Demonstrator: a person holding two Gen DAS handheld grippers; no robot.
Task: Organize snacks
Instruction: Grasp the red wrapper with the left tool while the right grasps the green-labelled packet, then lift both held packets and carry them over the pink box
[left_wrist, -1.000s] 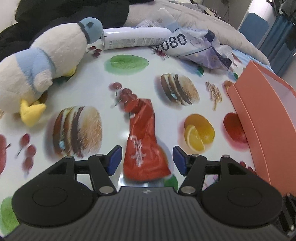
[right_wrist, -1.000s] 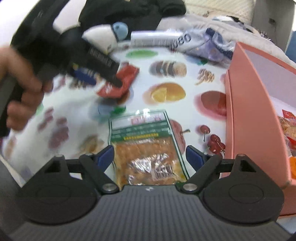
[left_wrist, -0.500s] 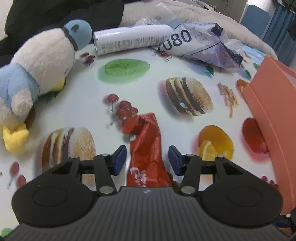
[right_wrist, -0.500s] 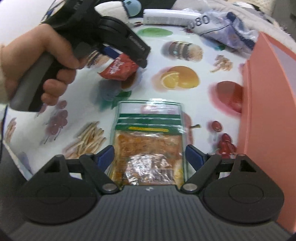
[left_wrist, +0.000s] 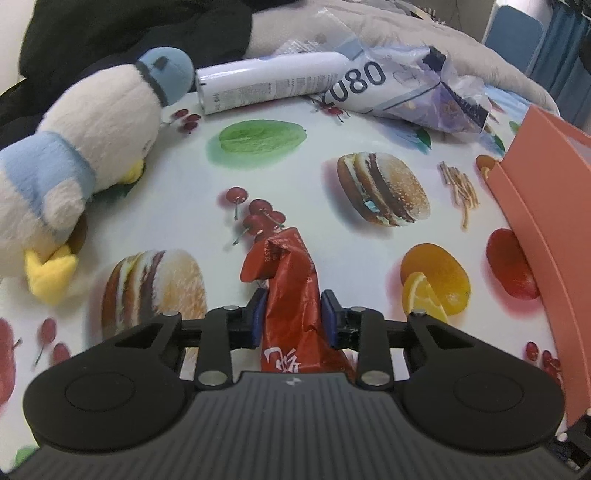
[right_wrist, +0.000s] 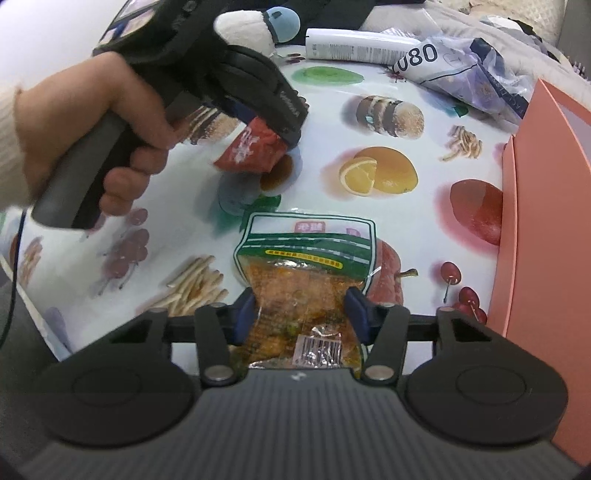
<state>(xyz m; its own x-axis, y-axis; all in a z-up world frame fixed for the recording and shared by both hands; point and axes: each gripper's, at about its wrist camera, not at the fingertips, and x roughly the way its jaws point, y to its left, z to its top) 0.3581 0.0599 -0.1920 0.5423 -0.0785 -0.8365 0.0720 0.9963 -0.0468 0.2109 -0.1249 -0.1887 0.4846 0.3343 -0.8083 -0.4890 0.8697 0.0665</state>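
Left wrist view, from the left edge: I note a plush penguin (left_wrist: 74, 162) lying on its side at the upper left, on the food-print tablecloth (left_wrist: 280, 177). A white spray can (left_wrist: 273, 83) lies on its side at the top centre, its far end touching a crumpled clear plastic bag (left_wrist: 417, 92) printed "080". At lower centre my left gripper (left_wrist: 291, 317) is clamped on a red snack packet (left_wrist: 291, 295); both blue pads press its sides and the packet is creased between them, its upper end folded over toward the left. At the right edge stands a salmon-pink box (left_wrist: 546, 206), well apart from the packet.

Right wrist view, from the left edge: the person's left hand (right_wrist: 92, 129) grips the handle of the left gripper in the upper left of the frame, and the red snack packet hangs from its tip, upper centre; I cannot tell whether the packet touches the cloth. At lower centre my right gripper (right_wrist: 301, 310) is closed on a clear snack bag (right_wrist: 304, 273) with a green band and orange contents; the pads pinch it into a waist above the barcode. The pink box fills the right edge, near this bag but not touching it.
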